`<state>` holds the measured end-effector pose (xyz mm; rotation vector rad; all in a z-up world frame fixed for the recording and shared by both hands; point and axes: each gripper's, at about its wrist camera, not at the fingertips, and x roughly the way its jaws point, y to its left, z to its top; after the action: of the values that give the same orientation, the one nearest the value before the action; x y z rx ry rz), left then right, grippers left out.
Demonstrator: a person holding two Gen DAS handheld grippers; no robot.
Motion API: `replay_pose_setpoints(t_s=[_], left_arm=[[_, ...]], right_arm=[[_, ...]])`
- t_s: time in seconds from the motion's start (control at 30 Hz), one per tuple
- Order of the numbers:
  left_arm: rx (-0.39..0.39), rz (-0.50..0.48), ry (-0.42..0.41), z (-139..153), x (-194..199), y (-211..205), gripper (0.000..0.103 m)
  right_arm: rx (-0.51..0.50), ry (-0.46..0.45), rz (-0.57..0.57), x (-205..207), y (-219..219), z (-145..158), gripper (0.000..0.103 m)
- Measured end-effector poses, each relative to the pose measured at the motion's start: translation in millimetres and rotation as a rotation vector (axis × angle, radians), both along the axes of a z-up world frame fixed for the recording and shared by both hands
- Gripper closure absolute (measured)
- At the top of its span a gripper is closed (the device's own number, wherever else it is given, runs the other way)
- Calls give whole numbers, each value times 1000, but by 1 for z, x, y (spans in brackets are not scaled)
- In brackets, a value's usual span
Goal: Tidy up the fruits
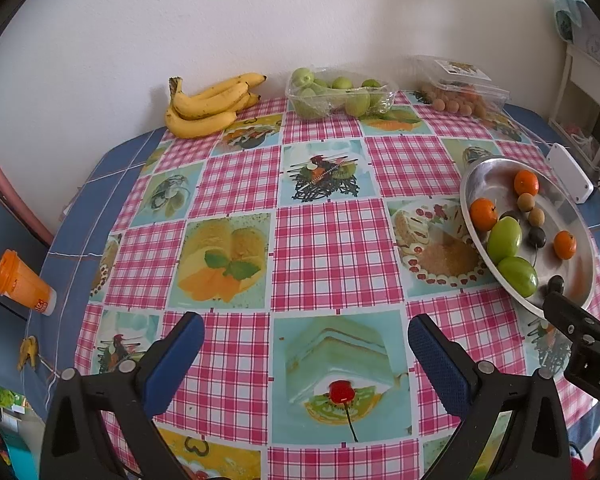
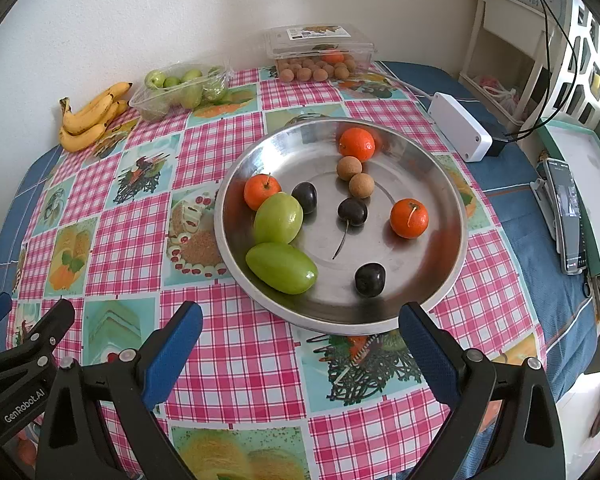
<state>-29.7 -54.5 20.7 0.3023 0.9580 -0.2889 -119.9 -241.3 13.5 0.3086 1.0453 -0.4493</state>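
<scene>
In the metal bowl (image 2: 440, 184) on the desk (image 2: 236, 344) lie mixed fruits: oranges, cherries, longans and two green fruits (image 2: 280, 240). The right gripper (image 2: 300, 336) hovers level before its near rim, fingers apart and empty; the left gripper (image 1: 306, 344) likewise gapes over bare cloth.

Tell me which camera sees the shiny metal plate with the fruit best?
The right wrist view. There the metal plate sits near the middle, its whole round rim visible, and every fruit inside can be counted. In the left wrist view the same plate is squeezed against the right edge, looks tilted, and the right tool covers its near rim.
</scene>
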Motion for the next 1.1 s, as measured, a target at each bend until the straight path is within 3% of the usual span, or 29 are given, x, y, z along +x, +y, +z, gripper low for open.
replay_pose_setpoints(t_s=[1.1], left_arm=[[-22, -8, 10, -1, 0, 1, 0]], right_arm=[[1, 3, -1, 0, 1, -2, 4]])
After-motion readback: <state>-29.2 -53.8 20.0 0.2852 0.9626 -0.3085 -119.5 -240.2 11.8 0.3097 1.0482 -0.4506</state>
